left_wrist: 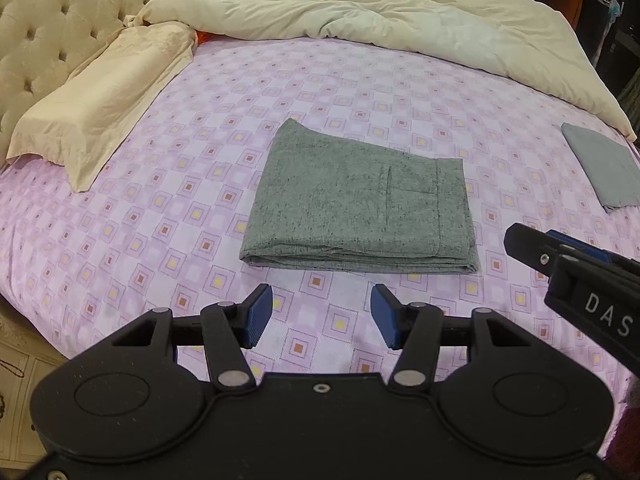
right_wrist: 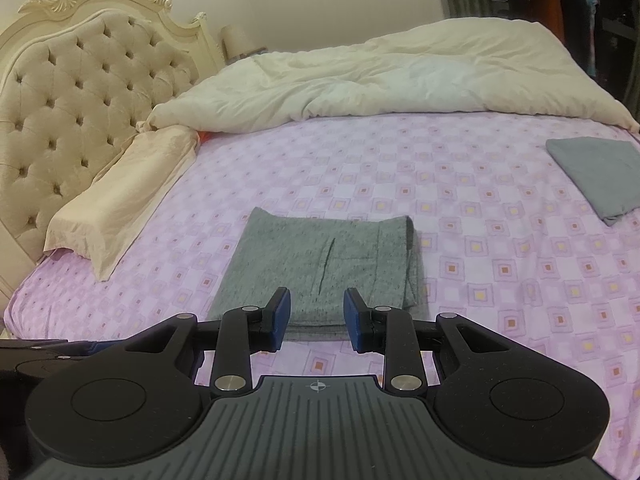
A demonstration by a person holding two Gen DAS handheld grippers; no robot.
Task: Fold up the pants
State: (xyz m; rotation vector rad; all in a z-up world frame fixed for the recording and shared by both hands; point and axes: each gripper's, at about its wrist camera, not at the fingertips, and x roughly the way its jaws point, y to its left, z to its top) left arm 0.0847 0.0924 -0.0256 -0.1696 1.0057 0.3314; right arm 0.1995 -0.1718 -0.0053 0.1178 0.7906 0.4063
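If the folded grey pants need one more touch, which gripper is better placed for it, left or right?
Probably the right gripper: its open jaws hang over the near edge of the folded pants. The left gripper, also open, is over bare sheet, short of them.

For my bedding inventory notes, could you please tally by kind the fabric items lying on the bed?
Folded grey garments: 2, the speckled pants and a plain grey piece
Cream duvet: 1
Beige pillow: 1
Total: 4
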